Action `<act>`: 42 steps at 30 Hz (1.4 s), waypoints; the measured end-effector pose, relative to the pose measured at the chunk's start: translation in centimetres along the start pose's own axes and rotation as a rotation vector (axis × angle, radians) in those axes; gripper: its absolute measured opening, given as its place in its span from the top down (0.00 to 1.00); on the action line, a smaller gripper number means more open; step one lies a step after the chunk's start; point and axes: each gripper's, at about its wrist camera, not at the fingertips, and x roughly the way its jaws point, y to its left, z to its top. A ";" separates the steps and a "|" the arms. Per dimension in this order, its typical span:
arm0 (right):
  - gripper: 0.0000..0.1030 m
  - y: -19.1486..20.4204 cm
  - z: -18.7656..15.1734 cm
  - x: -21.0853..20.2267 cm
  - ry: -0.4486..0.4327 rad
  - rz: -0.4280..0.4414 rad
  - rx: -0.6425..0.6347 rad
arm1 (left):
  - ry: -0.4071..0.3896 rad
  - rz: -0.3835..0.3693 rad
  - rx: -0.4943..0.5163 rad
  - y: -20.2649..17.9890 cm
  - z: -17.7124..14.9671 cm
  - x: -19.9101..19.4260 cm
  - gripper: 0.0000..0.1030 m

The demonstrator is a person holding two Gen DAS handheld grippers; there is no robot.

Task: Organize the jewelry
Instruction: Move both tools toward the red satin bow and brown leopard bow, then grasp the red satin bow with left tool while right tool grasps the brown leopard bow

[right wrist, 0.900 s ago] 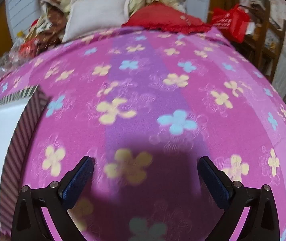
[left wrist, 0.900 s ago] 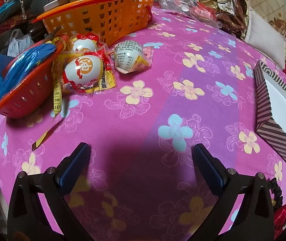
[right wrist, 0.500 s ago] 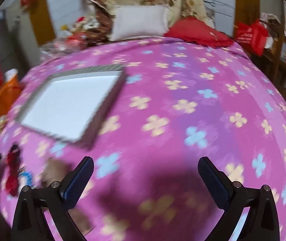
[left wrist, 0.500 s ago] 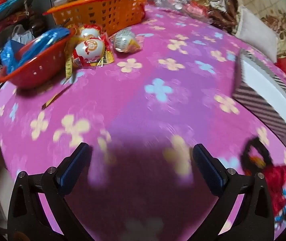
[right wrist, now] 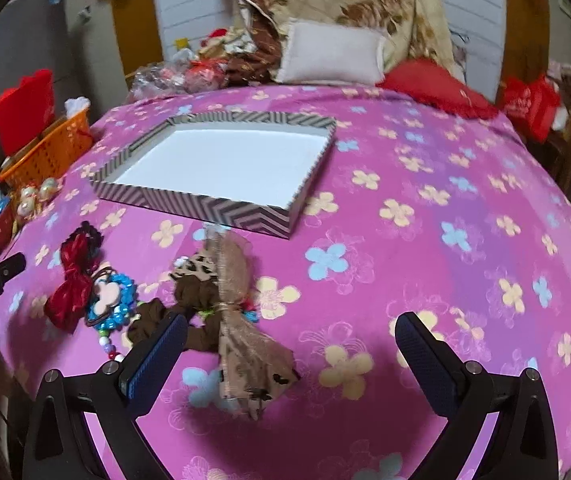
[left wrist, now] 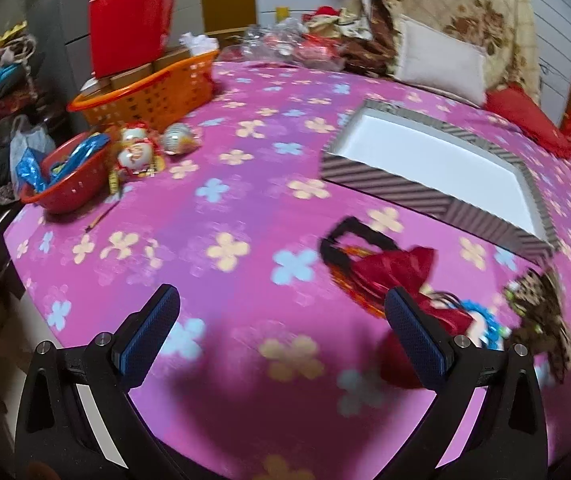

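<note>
A shallow striped box point(right wrist: 221, 168) with a white, empty inside lies on the pink flowered cloth; it also shows in the left wrist view point(left wrist: 437, 160). In front of it lie hair pieces: a red bow point(right wrist: 71, 280) point(left wrist: 393, 272), a blue beaded piece point(right wrist: 111, 302) point(left wrist: 481, 324) and a brown leopard-print bow point(right wrist: 229, 320) point(left wrist: 541, 316). My right gripper point(right wrist: 291, 362) is open and empty, just in front of the brown bow. My left gripper point(left wrist: 281, 332) is open and empty, left of the red bow.
An orange basket point(left wrist: 145, 96), a red colander point(left wrist: 65, 184) and wrapped egg toys point(left wrist: 137, 152) stand at the table's far left. Pillows point(right wrist: 329, 54) and bedding are piled behind the table. The table's near edge drops off below the left gripper.
Both grippers have pulled back and risen. The box, first at the frame edges, is now fully in view, and the hair pieces have come into sight. Both stay open.
</note>
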 end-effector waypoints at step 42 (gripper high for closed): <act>0.00 -0.1 -0.6 0.9 -0.013 0.040 -0.006 | 0.054 -0.035 -0.011 -2.9 -1.9 0.2 0.00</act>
